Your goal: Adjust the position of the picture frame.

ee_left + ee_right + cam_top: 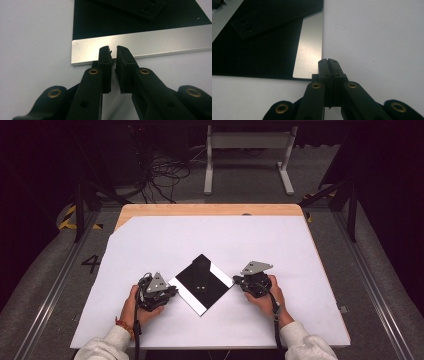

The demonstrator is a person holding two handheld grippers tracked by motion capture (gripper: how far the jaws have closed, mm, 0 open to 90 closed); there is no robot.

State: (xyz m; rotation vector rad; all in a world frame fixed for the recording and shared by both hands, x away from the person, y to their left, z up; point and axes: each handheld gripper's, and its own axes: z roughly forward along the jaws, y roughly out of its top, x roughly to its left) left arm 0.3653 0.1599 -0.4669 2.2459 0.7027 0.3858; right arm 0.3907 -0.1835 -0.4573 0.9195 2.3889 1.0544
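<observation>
In the high view, a square black plate [200, 282] with silver edge strips is seen lying cornerwise on the white counter [150, 240], between the left hand-held gripper [172, 292] and the right hand-held gripper [236, 280], each brought up close to a side corner. A smaller black bar [201, 265] with two holes is seen lying on the plate's far part. In the left gripper view, the left hand-held gripper [113, 48] is seen with a narrow gap between its jaws; the tips are set at the edge of the plate's silver strip [150, 41], and nothing is seen clamped between them. In the right gripper view, the right hand-held gripper [328, 60] is seen fully closed and empty, its tips just beside the plate's silver corner [310, 53]. The plate is judged still flat and ungripped, so the work appears to be at the approach stage; grasping or shifting the plate seems left to do.
</observation>
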